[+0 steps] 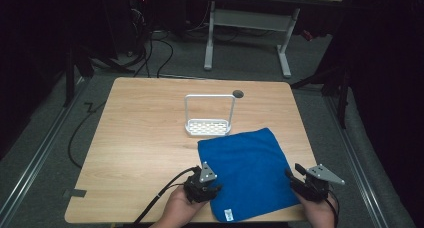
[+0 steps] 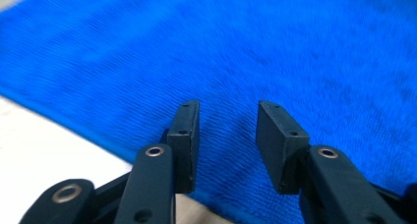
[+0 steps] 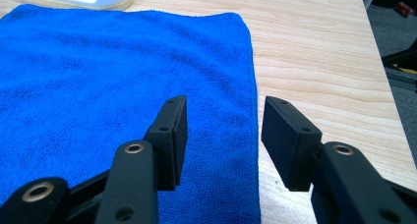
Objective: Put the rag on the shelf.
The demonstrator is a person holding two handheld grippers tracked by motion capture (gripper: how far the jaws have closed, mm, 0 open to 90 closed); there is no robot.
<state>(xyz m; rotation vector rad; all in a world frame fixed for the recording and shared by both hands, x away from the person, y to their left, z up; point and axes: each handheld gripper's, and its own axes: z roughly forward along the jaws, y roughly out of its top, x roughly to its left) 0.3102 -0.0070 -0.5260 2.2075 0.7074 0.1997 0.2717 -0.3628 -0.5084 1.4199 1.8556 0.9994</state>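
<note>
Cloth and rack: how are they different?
The cloth is blue; the rack is white. The cloth lies flat and soft on the table; the rack stands up stiff, with a tall handle hoop. The cloth is wider than the rack. The cloth lies between the two grippers; the rack sits farther back, away from them. Both rest on the same table.

A light wooden counter (image 1: 140, 138) carries a blue cloth (image 1: 250, 173) spread flat, its near corner with a small white label at the counter's front edge. Just beyond the cloth's far edge stands a white wire-handled rack (image 1: 209, 117). Past the rack, a dark round hole (image 1: 238, 93) sits in the counter.
</note>
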